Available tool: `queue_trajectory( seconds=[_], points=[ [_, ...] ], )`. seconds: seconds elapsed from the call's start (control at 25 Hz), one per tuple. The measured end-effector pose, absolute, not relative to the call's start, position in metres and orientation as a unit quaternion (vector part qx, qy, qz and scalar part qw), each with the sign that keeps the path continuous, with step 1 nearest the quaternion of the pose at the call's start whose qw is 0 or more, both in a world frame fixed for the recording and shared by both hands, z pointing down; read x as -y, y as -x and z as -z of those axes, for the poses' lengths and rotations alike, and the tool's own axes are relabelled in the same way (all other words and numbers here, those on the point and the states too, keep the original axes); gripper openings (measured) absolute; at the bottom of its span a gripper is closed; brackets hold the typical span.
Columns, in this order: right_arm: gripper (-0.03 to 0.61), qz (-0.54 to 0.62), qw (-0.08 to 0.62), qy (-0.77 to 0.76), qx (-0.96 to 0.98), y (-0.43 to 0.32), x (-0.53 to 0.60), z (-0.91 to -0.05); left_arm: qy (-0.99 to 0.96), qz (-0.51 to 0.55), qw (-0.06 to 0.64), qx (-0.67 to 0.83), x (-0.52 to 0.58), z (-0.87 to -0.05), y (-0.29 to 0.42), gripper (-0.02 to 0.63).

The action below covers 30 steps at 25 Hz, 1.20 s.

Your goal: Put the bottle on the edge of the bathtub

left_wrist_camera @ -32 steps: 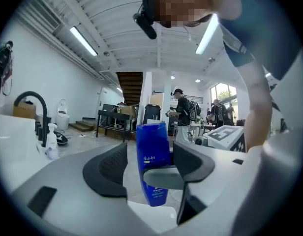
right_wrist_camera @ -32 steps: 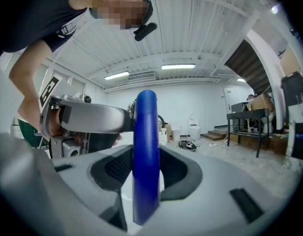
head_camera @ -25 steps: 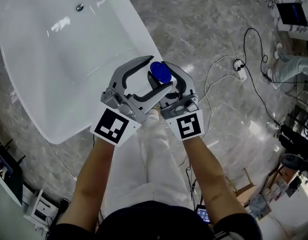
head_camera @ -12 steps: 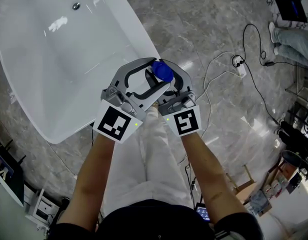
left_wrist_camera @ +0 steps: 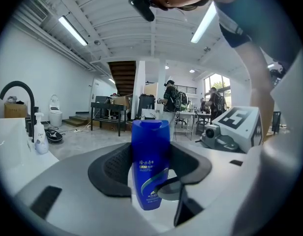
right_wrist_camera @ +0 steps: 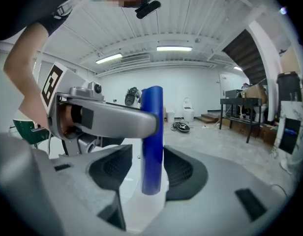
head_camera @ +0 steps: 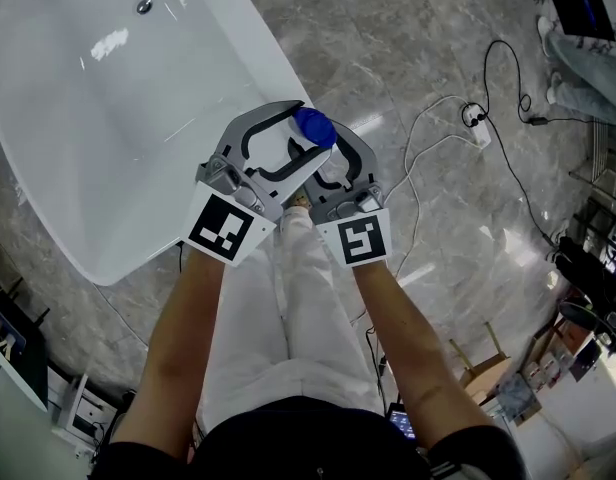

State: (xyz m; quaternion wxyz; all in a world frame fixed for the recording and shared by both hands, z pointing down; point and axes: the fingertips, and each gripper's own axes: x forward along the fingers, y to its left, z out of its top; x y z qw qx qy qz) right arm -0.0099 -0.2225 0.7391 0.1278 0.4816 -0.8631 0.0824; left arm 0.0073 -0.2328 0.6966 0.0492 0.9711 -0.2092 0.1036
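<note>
Head view showed us the blue bottle upright, just beside the bathtub rim. Our left gripper clenched it by its narrow sides. Our right gripper was opening, with the bottle between its jaws and one pad clear of it.

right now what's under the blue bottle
A white surface shows below the blue bottle, probably the bathtub rim. The spot right under its base is covered by the bottle, so contact can't be seen.
</note>
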Motion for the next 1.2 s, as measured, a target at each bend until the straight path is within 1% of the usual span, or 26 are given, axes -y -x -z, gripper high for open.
queue_trajectory(
  seconds=[0.4, 0.72, 1.2],
  points=[
    [0.183, -0.113, 0.150, -0.504, 0.843, -0.012, 0.207, -0.757, -0.972, -0.109, 0.027, 0.208, 0.247, -0.711, -0.012, 0.239],
    [0.183, -0.135, 0.147, -0.522, 0.829, -0.022, 0.203, -0.761, -0.971, -0.116, 0.007, 0.208, 0.255, -0.716, -0.010, 0.240],
    [0.183, -0.142, 0.138, -0.525, 0.828, -0.014, 0.196, -0.756, -0.971, -0.106, 0.019, 0.214, 0.255, -0.723, -0.001, 0.244]
  ],
)
